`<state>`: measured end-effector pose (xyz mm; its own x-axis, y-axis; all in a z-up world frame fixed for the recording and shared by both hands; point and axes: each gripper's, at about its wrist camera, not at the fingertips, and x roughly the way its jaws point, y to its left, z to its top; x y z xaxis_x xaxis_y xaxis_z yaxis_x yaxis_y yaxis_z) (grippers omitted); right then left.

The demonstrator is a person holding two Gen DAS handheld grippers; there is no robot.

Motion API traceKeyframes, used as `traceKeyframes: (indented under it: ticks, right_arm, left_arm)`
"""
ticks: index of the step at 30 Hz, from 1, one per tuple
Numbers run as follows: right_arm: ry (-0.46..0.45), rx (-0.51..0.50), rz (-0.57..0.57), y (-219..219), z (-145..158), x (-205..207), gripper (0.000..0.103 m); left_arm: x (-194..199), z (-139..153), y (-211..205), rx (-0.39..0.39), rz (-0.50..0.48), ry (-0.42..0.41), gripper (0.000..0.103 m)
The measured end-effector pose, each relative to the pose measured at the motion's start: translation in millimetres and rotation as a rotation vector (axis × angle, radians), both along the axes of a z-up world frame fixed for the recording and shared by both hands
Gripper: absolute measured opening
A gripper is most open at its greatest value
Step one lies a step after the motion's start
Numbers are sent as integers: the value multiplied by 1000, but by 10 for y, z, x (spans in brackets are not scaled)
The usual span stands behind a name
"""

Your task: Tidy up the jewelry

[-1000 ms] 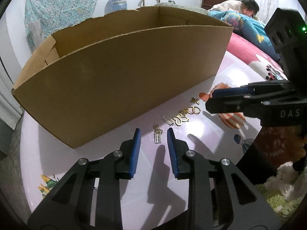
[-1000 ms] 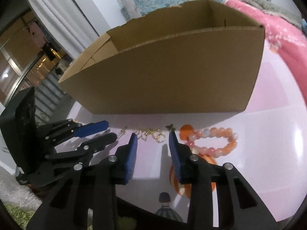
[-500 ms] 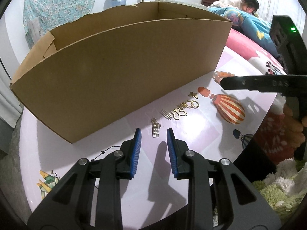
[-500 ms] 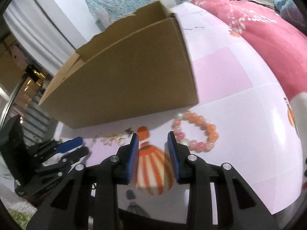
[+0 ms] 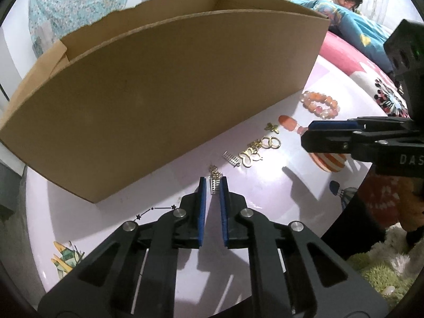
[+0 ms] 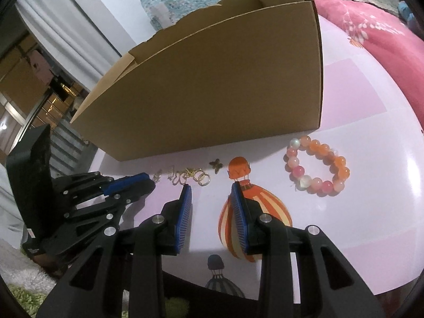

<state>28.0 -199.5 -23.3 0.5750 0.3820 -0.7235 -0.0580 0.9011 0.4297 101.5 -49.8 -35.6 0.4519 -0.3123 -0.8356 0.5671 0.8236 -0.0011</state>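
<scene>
The left tool (image 5: 212, 182) has just been narrowing its jaws around the small ladder-shaped silver charm (image 5: 214, 184), which lies on the table (image 5: 132, 212) just in front of the cardboard box (image 5: 159, 92), at the end of the row of gold charms (image 5: 254, 151); whether the pads already press it is hard to tell. A good pinch takes the charm by its long sides, then lifts straight. The right tool (image 6: 210, 190) hangs half spread and empty, with the bead bracelet (image 6: 318, 169) near the box's corner.
</scene>
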Motion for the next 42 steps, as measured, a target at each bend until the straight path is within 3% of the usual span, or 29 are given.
traceKeyframes:
  ticks: [8, 15, 34, 42]
  right_arm:
    - [6, 6, -4, -26, -41, 74, 31]
    - [3, 10, -8, -92, -37, 30, 31]
    - [-2, 1, -11, -130, -18, 13, 31]
    - [-37, -29, 37, 33, 97, 20, 31]
  left_arm:
    - [41, 4, -32, 20, -12, 22, 9]
    - [64, 19, -16, -7, -3, 57, 9]
    - [-71, -1, -106, 56, -43, -38, 5]
    - [-75, 5, 125, 50, 28, -47, 5]
